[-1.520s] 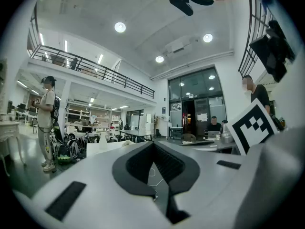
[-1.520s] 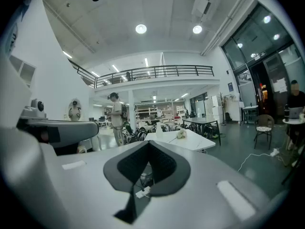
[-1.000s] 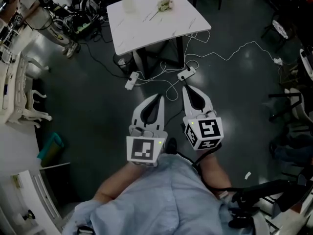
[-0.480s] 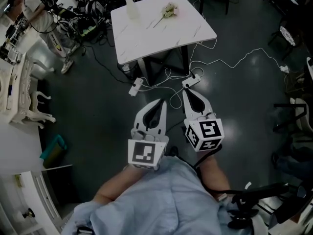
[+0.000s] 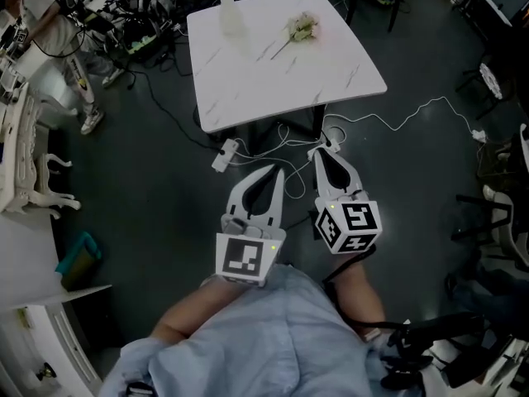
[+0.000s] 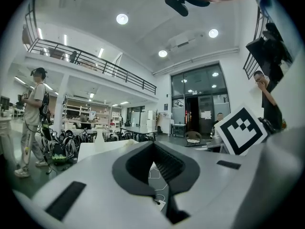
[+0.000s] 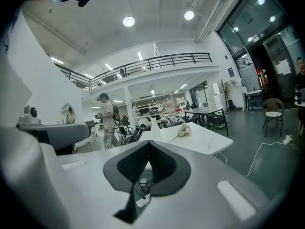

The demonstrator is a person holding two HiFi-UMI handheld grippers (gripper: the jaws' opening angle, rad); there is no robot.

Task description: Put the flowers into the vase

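Note:
A bunch of pale flowers [image 5: 299,28] lies on the white marble table [image 5: 273,73] at the top of the head view. A white vase [image 5: 225,11] stands at the table's far left corner. Both grippers are held over the dark floor, well short of the table and pointing at it. My left gripper [image 5: 277,170] is shut and holds nothing. My right gripper [image 5: 318,151] is shut and empty too. The right gripper view shows the flowers [image 7: 184,130] and the vase [image 7: 154,124] beyond its closed jaws. In the left gripper view the vase [image 6: 99,136] is small and far off.
Power strips [image 5: 225,151] and white cables [image 5: 413,114] trail on the floor in front of the table. A person [image 5: 50,15] stands at the upper left beside heaps of gear. White furniture [image 5: 29,164] lines the left side, and dark chairs [image 5: 500,205] stand at the right.
The table with vase and flowers has come lower and nearer in the head view as the person walks toward it. Both grippers stay shut, side by side.

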